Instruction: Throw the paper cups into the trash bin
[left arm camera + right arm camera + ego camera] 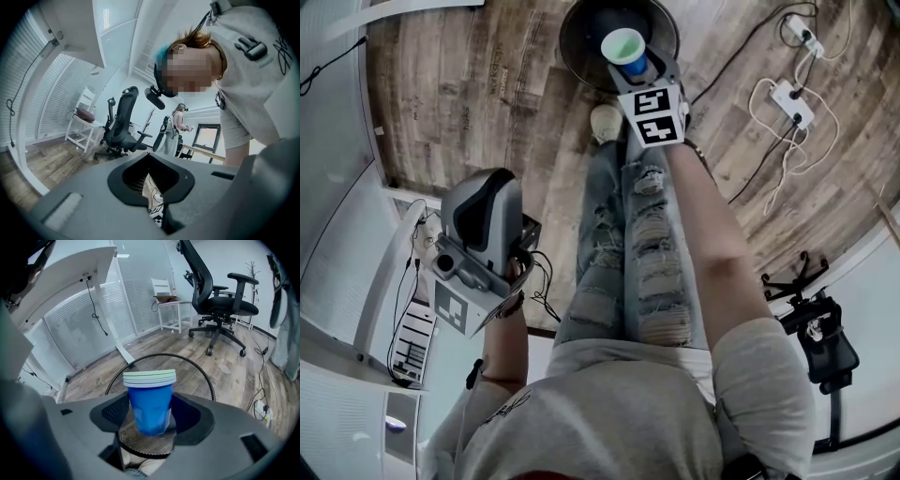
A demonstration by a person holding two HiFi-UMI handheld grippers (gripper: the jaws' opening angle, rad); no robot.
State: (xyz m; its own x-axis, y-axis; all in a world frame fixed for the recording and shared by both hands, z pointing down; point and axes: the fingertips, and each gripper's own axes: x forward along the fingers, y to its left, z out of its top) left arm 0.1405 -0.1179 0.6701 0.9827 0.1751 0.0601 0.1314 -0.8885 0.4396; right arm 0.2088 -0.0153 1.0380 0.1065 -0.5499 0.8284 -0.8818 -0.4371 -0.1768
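Largest before us is the round black wire-mesh trash bin (574,42) (199,378), standing on the wood plank floor (469,84) just ahead of the person's ripped-jean legs (628,253). Next comes the left tongs (483,216) (150,157), drawn back by the person's left hip beside the white table (328,225) and well apart from the bin; they tip up towards the person's chest, and we see their jaws pressed together with nothing between them. The right tongs (634,73) (151,420) reach forward at arm's length over the bin, jaws clamped on the sides of the nested stack of blue paper cups with pale green rims (624,45) (150,399). The stack hangs in the air directly above the bin's open mouth, not touching it. Its long axis runs close to vertical: the open mouths face up so that we look into the top cup from above, and the base points down into the mesh.
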